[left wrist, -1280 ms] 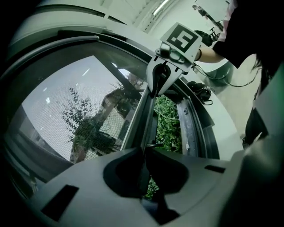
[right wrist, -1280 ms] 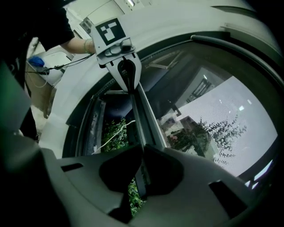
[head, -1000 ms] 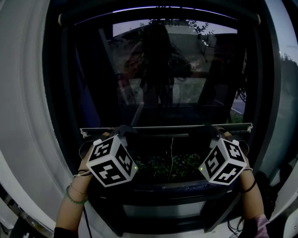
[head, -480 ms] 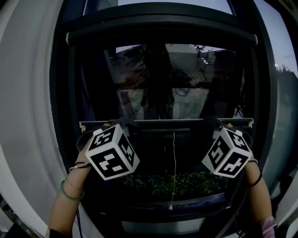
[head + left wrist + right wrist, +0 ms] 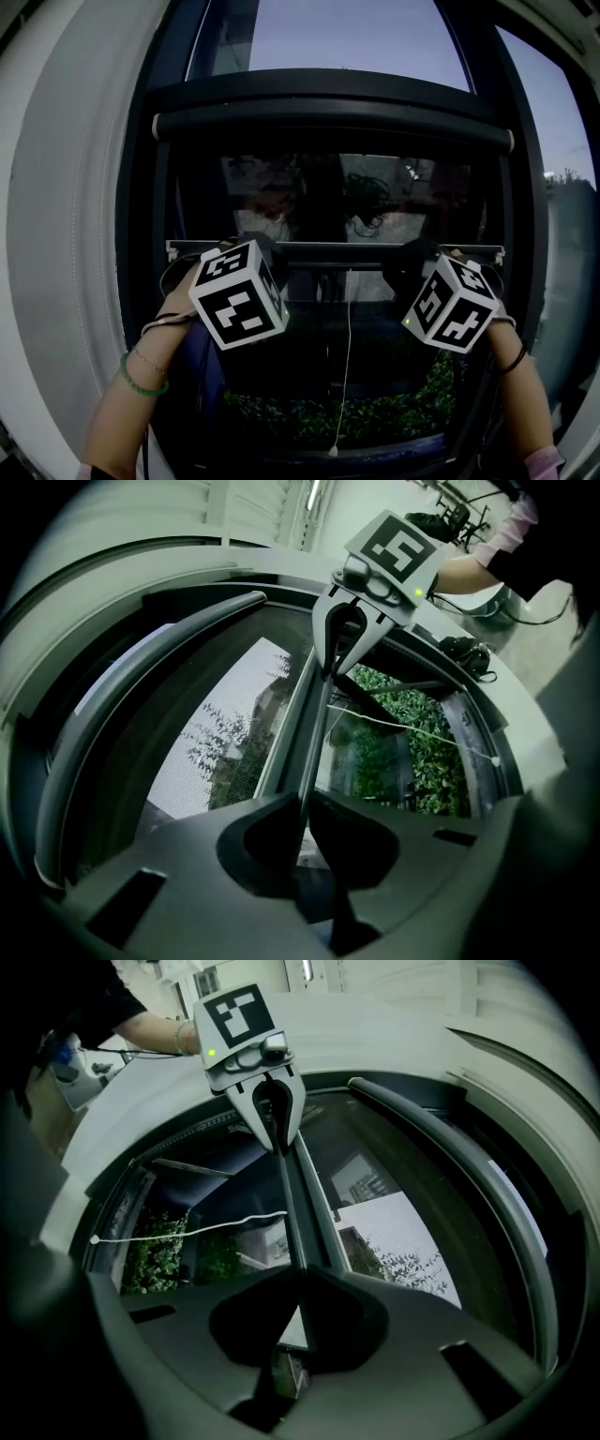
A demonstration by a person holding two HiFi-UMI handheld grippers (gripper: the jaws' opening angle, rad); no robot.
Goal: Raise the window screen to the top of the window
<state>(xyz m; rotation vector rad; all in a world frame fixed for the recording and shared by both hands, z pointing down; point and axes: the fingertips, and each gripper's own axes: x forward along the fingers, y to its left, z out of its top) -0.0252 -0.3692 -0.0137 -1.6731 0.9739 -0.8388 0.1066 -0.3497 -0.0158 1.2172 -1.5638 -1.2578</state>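
Note:
The dark mesh window screen [image 5: 337, 197] hangs from a roller tube [image 5: 333, 122] near the top of the window. Its bottom bar [image 5: 337, 251] runs level across the opening. My left gripper [image 5: 267, 249] is shut on the bar's left part, and my right gripper [image 5: 417, 253] is shut on its right part. In the left gripper view the bar [image 5: 314, 733] is pinched between the jaws of the left gripper [image 5: 305, 803]. The right gripper view shows the right gripper [image 5: 298, 1283] clamped on the bar [image 5: 292, 1194] in the same way. A white pull cord [image 5: 346, 366] dangles from the bar's middle.
The dark window frame [image 5: 141, 234] and a pale curved wall [image 5: 66, 244] enclose the opening. Below the bar, green hedge [image 5: 375, 417] shows through the glass. Sky fills an upper pane [image 5: 347, 37] above the roller.
Both grippers have gone up with the bottom bar. The hanging mesh between bar and roller is shorter, and more glass, hedge and cord show beneath the bar.

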